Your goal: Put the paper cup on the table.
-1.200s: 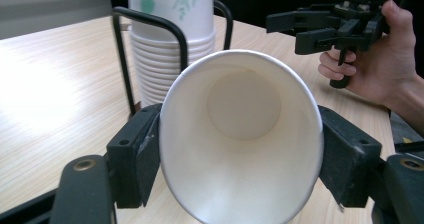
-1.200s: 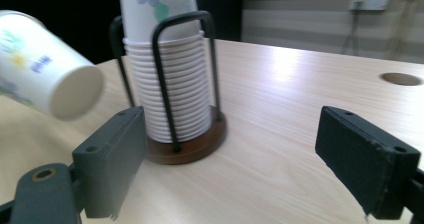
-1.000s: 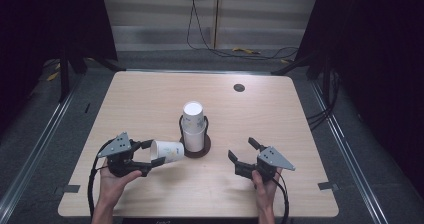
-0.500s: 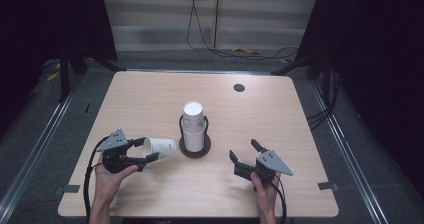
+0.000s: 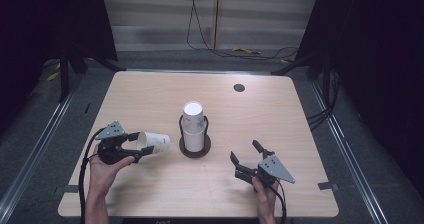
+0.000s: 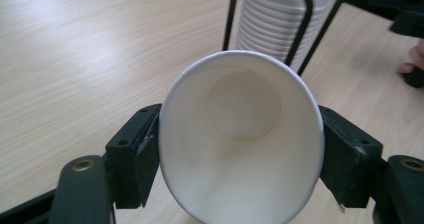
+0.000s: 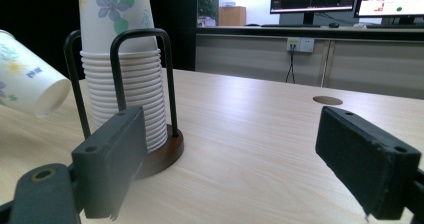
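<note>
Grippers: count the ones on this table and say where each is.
2. The left gripper is near the table's left edge, jaws shut on a paper cup; the right gripper is front right, jaws open.

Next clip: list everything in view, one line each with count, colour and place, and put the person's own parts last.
Table: one, light wood, under everything.
Cup stack: one, white with flower print, upside down in the holder at table centre.
Cup holder: one, black wire on a dark round base, table centre.
Loose cup: one, white with flower print, on its side, left of the stack.
Table hole: one, dark, far right.
Left gripper: black, shut on the loose cup.
Right gripper: black, open, empty, near right.
Hands: two, near edge.
</note>
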`<state>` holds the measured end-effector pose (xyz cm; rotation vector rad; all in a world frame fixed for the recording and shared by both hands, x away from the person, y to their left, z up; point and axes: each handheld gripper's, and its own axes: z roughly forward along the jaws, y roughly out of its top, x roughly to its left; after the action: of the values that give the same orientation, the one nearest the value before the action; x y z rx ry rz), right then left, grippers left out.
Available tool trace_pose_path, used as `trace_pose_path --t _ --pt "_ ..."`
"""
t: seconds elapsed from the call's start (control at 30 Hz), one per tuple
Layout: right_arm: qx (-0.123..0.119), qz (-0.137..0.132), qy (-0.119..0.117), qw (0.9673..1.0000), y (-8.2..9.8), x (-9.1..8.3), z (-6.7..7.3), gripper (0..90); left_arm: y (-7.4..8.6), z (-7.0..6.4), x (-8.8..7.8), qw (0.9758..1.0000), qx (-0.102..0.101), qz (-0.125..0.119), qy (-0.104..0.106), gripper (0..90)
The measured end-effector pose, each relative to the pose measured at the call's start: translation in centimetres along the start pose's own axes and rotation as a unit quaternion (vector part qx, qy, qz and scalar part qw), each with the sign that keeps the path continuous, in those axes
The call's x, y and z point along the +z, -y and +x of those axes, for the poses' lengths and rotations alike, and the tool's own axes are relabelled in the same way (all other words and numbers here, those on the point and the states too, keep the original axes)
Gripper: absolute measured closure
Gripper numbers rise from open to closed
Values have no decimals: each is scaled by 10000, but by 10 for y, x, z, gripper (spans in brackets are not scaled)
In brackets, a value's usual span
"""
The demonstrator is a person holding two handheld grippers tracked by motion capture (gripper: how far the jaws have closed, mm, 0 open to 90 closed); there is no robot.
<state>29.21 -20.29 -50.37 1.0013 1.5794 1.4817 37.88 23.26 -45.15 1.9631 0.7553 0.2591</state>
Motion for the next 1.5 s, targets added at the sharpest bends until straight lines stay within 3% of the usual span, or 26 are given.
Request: trace_pose_path --t 0.07,0.13,0.27,0.3,0.47,0.6,0.67,0.77,1.03,1.07,1.1,1.13,1.17,1.27,1.33,1.5 --pt "0 -43 -22 10000 0 0 0 126 -1 3 0 9999 -17 40 92 270" --pt "-16 -51 -52 10000 0 -1 -1 126 -6 6 -2 9998 -20 159 -120 271" --pt "-51 -58 -81 9999 0 -1 0 126 -11 12 -3 9998 -121 156 -79 272" --pt "-20 -86 -81 9999 1 -2 0 126 -15 16 -1 9992 -146 300 -229 272" --pt "1 -154 -22 9999 1 -3 0 126 -22 21 2 9985 -160 472 -230 271" --pt "4 -166 -6 9999 1 -4 0 126 -35 24 4 9962 -25 836 -257 271" --pt "6 -165 -9 9999 1 -4 0 126 -38 24 5 9958 41 887 -227 271" --pt "4 -177 -7 9998 1 -3 0 126 -46 27 8 9928 125 1156 -280 271" --pt "11 -171 4 9999 1 -4 0 126 -56 34 17 9885 153 1466 -339 270" --pt "3 -183 2 9998 1 -4 0 126 -58 35 18 9876 201 1521 -337 269" --pt "3 -183 2 9998 1 -4 0 126 -62 36 19 9855 235 1615 -466 269" --pt "3 -183 2 9998 1 -4 0 126 -62 36 19 9855 235 1615 -466 265" --pt "-12 -201 -14 9998 2 -4 0 126 -64 36 20 9826 313 1750 -542 264" --pt "-13 -195 5 9998 2 -4 0 126 -67 37 22 9816 275 1830 -470 264" --pt "-24 -201 16 9998 2 -4 0 126 -68 39 25 9785 315 1977 -501 264" --pt "-40 -211 24 9998 2 -4 0 126 -69 43 29 9743 306 2174 -498 265"
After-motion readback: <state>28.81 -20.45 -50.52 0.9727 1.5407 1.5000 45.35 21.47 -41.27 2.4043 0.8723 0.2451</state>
